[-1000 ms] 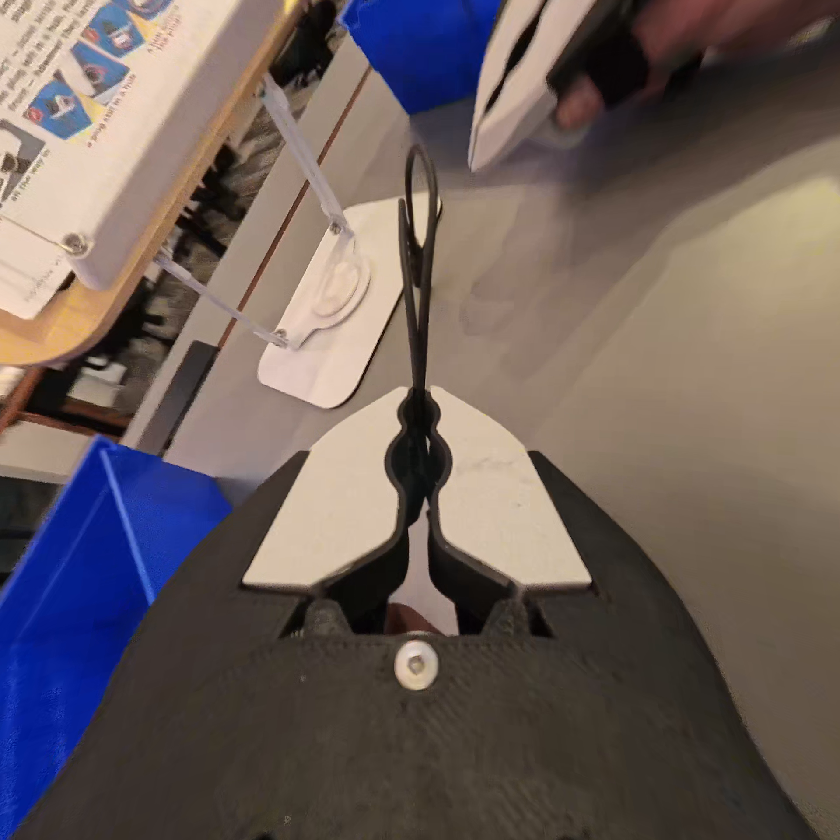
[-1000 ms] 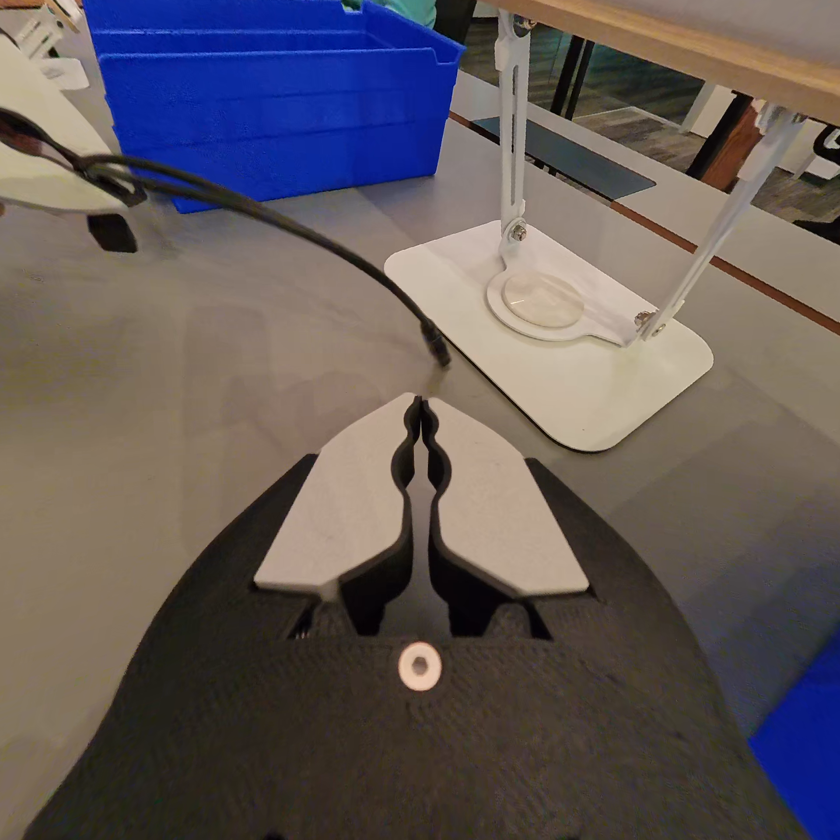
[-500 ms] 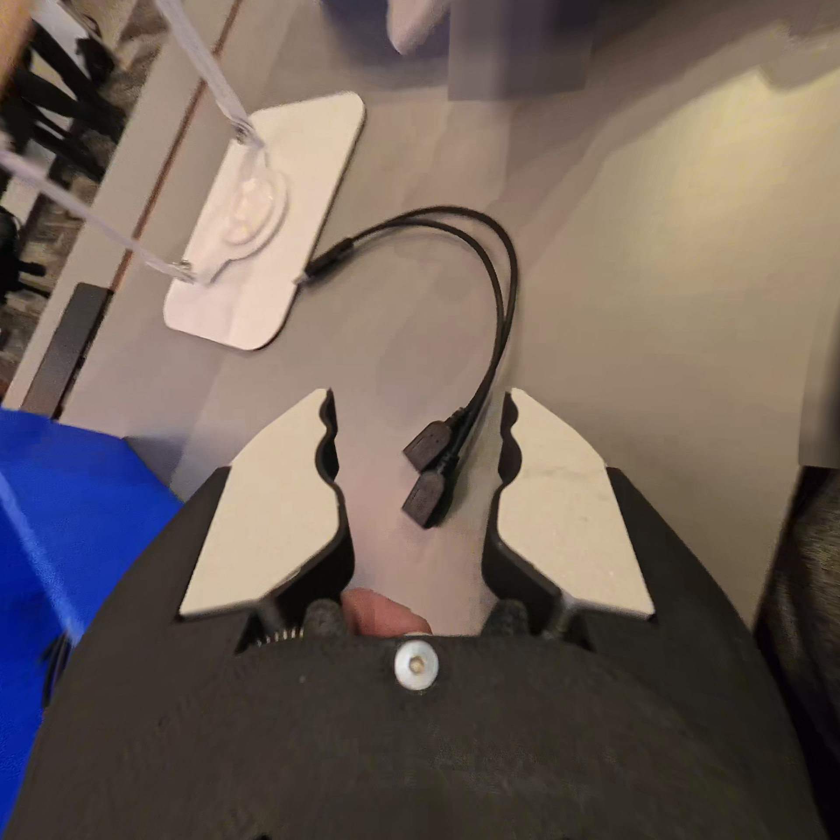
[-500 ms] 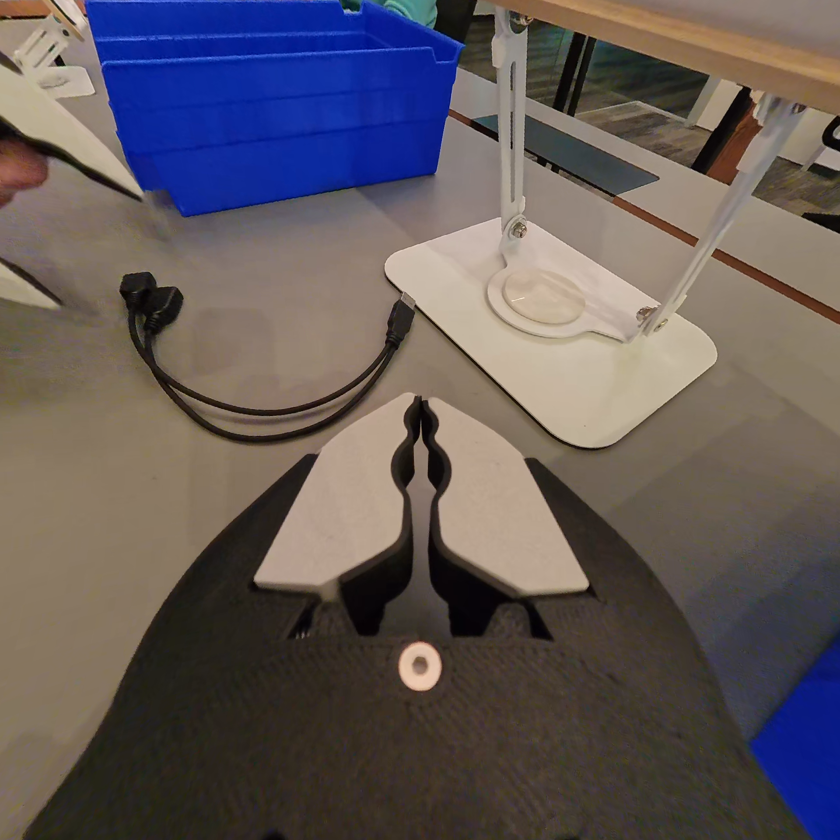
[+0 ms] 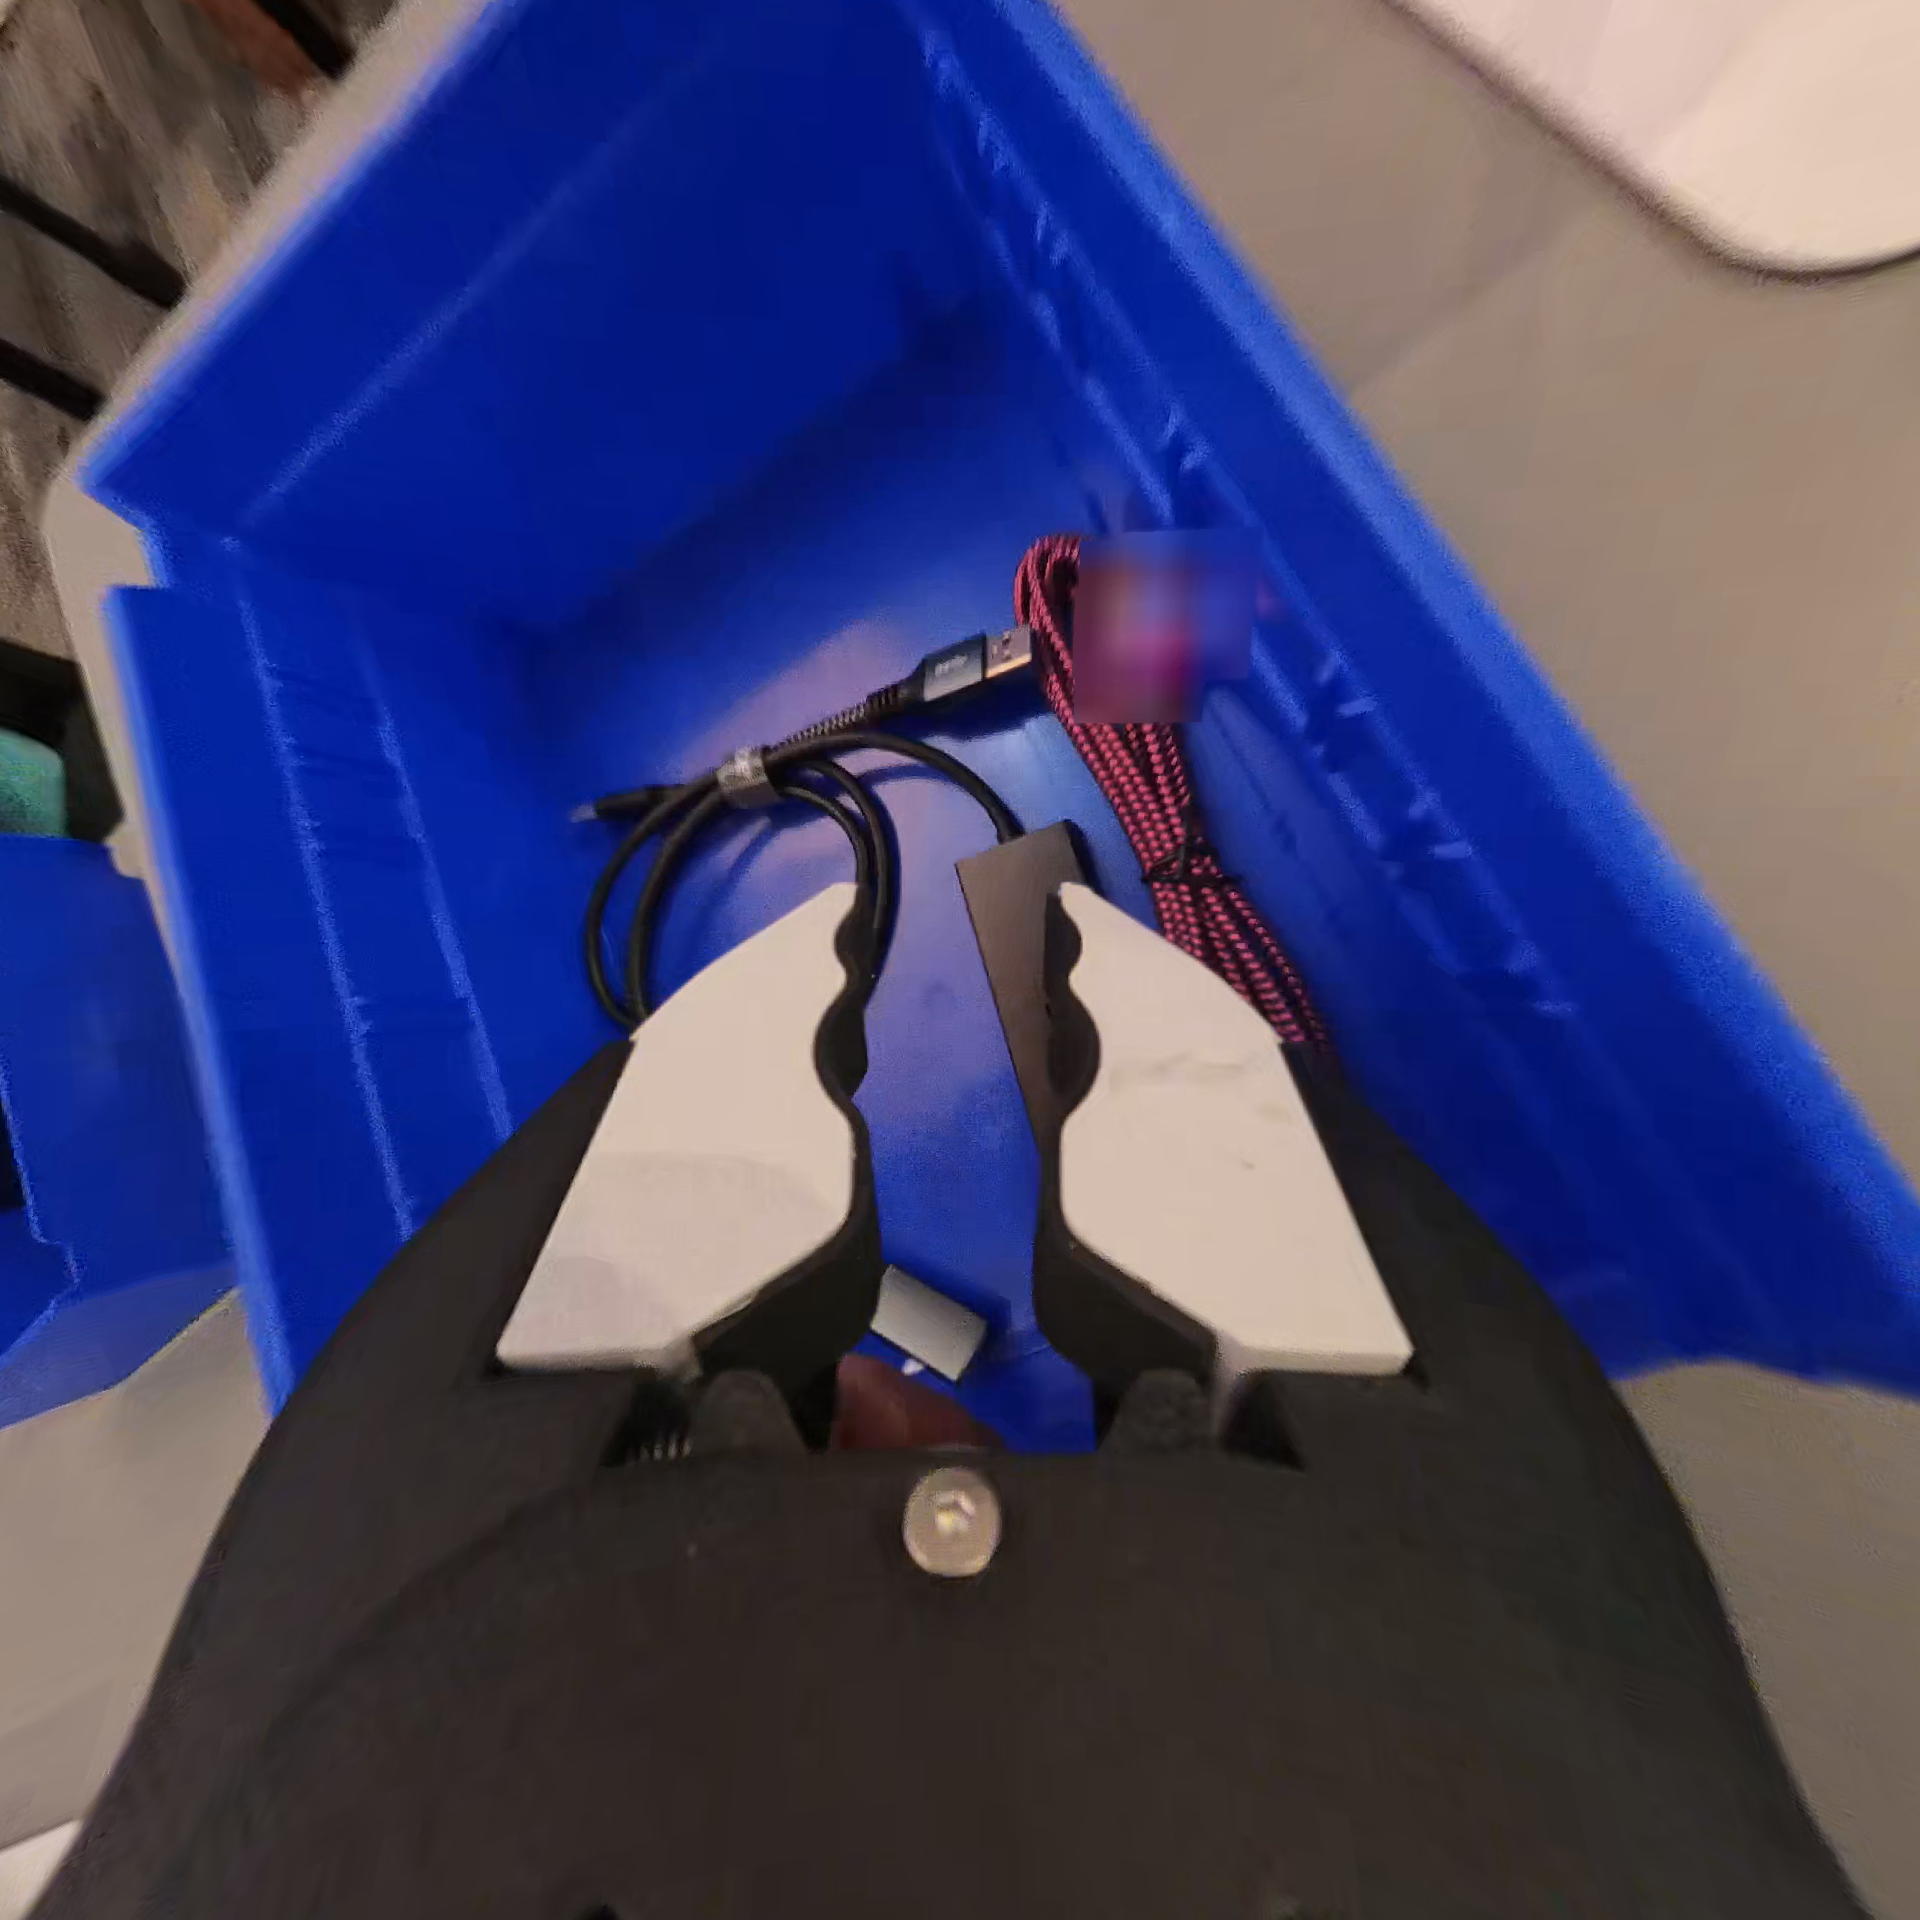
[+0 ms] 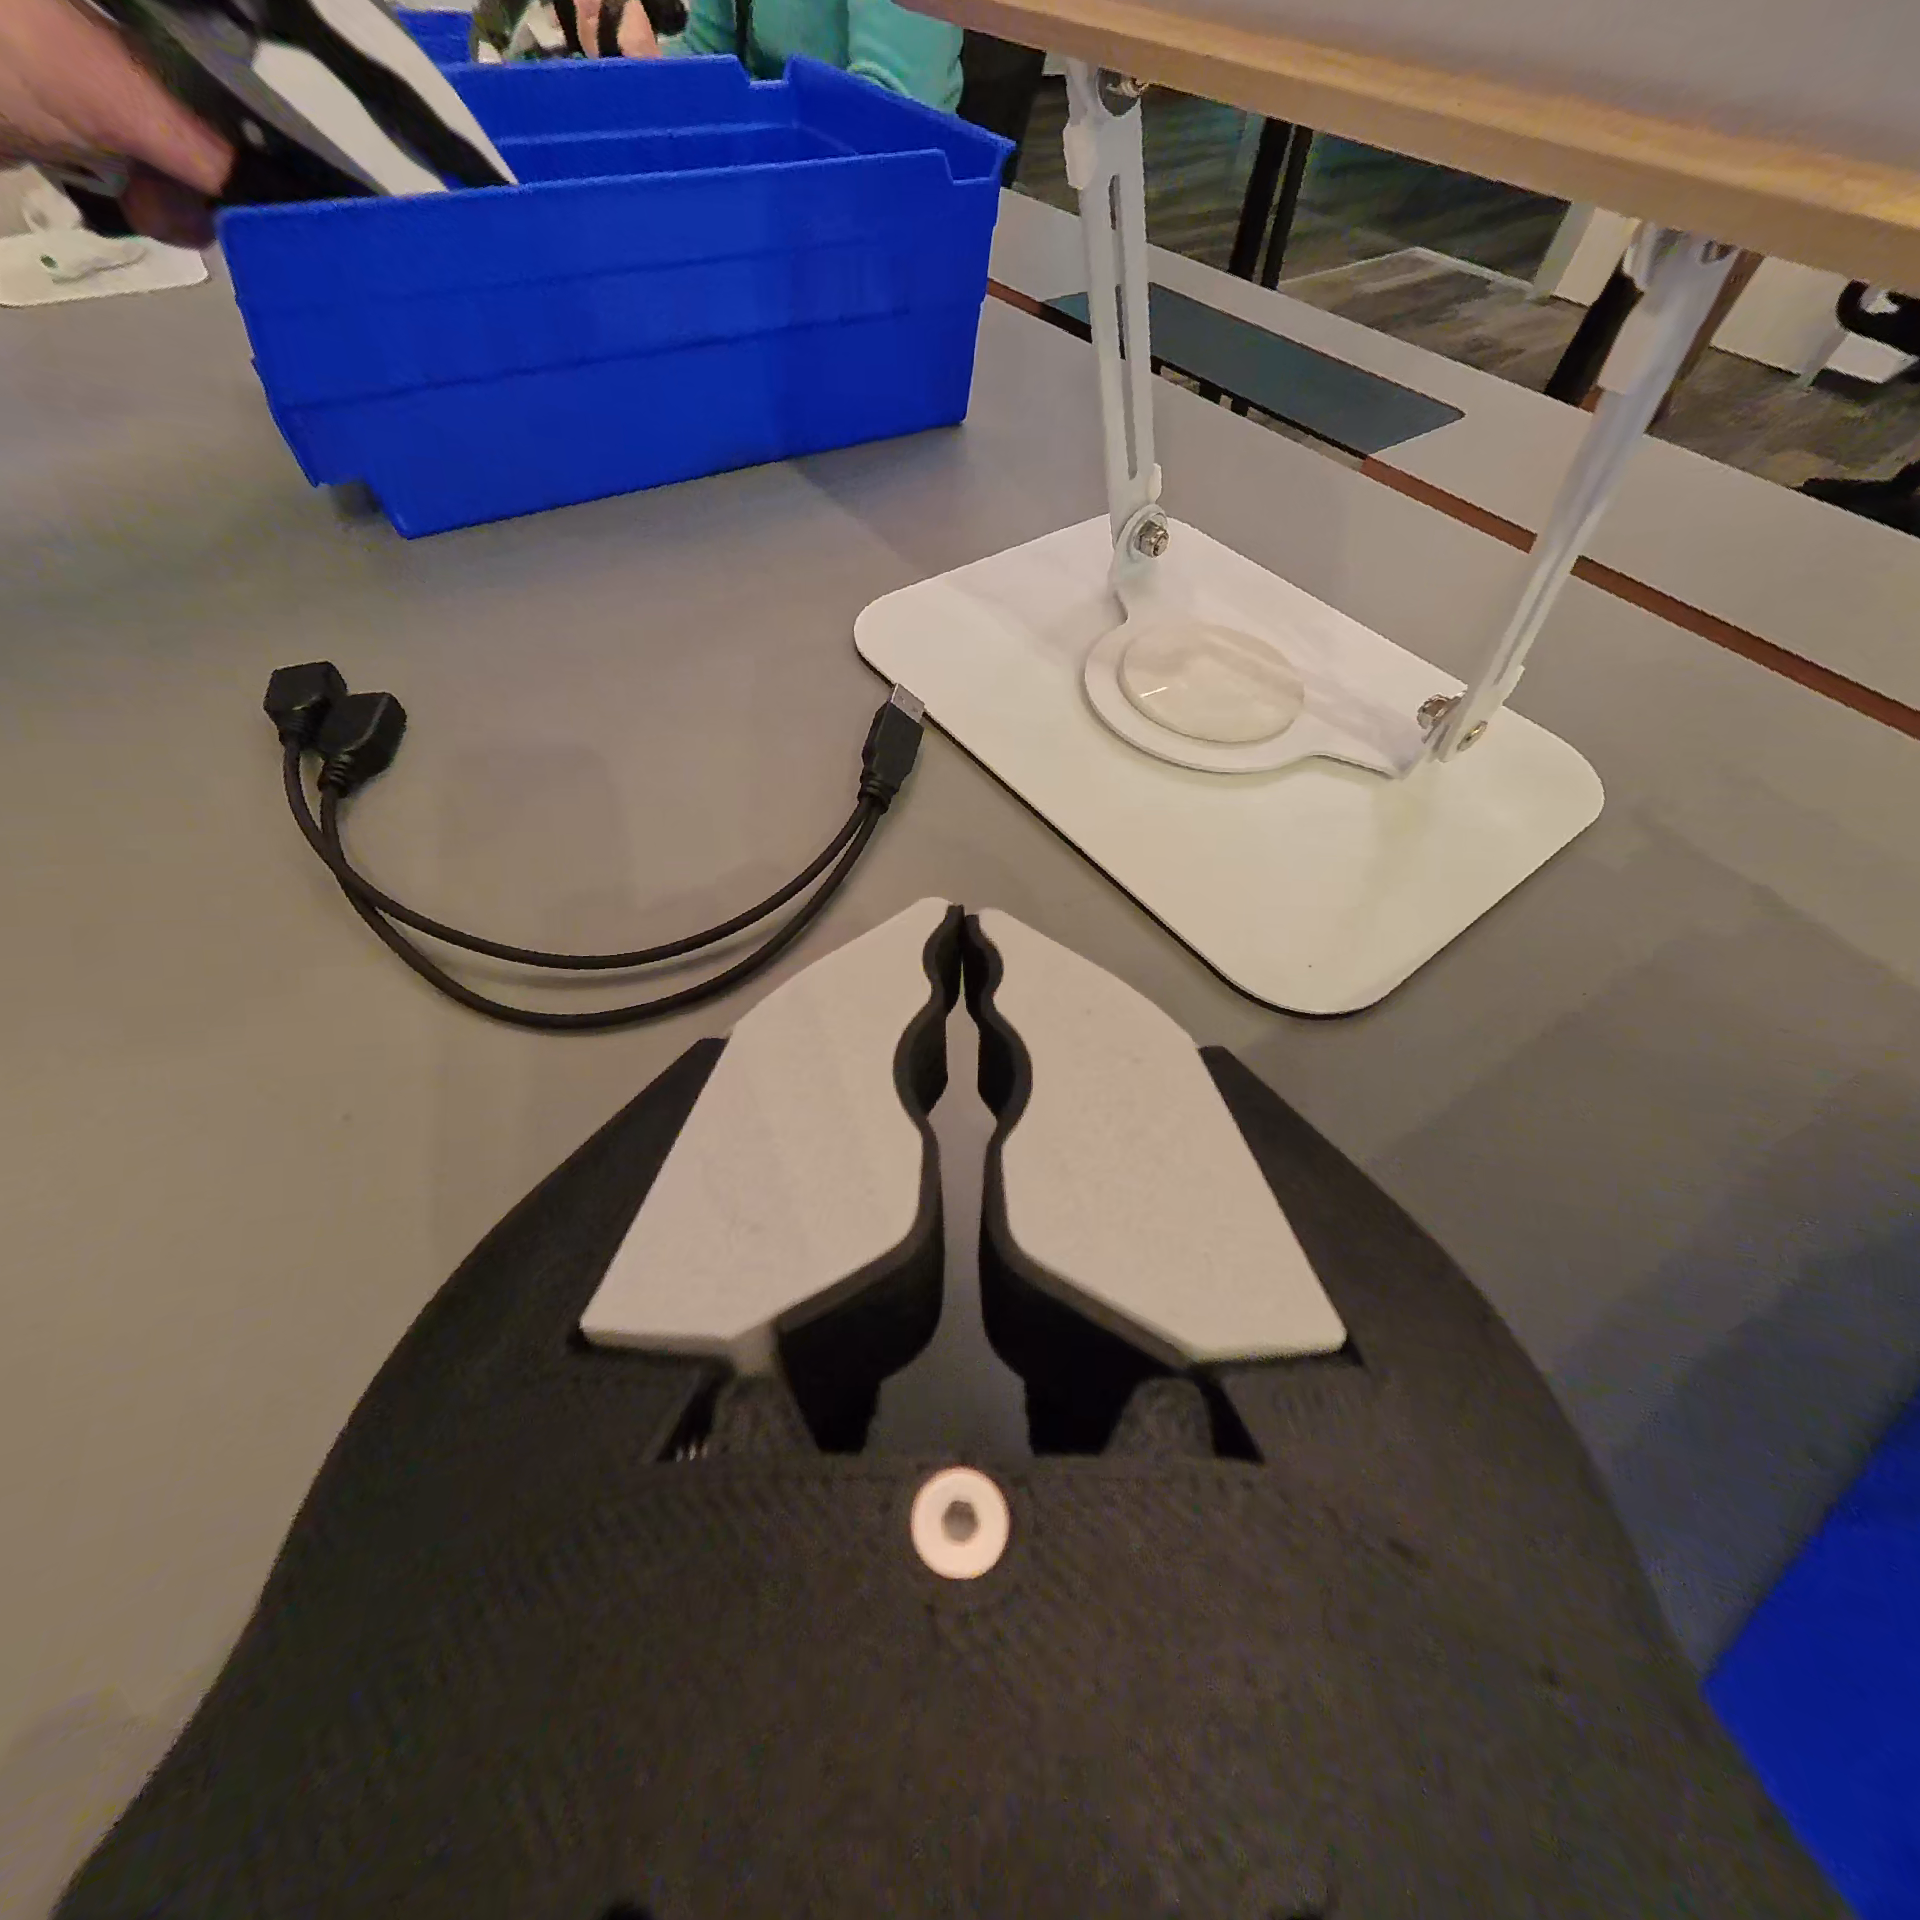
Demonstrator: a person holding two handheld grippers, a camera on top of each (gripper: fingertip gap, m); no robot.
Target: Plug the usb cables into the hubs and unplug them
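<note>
Here, in the left wrist view, my left gripper [image 5: 951, 914] hangs over the blue bin [image 5: 644, 343] with its jaws apart and nothing clamped between them. Inside the bin lies a flat black hub [image 5: 1013, 925], a slim rectangular bar whose long axis runs up and away from me, its far end meeting a thin black lead; my right-hand finger [image 5: 1174, 1081] overlaps its edge, and I cannot tell whether they touch. Left of it sits a looped black cable [image 5: 665, 883], bundled with a grey band, with a braided end and a grey plug [image 5: 971, 660] pointing toward the upper right. Against the bin's right wall lies a coiled red-and-black braided cable [image 5: 1174, 831], stretched lengthways along that wall. This view is slightly blurred.

In the right wrist view, my right gripper [image 6: 958, 920] is closed on nothing, held low above the grey table [image 6: 156, 1039] and aimed forward. Ahead lies a black splitter cable [image 6: 582, 945] in a shallow U: its two sockets [image 6: 338, 712] rest side by side at the left, its single plug [image 6: 896, 738] points away toward the white stand base [image 6: 1351, 883], just beside its edge. Farther off, my left hand [image 6: 94, 114] tilts the left gripper down into the stacked blue bins.
</note>
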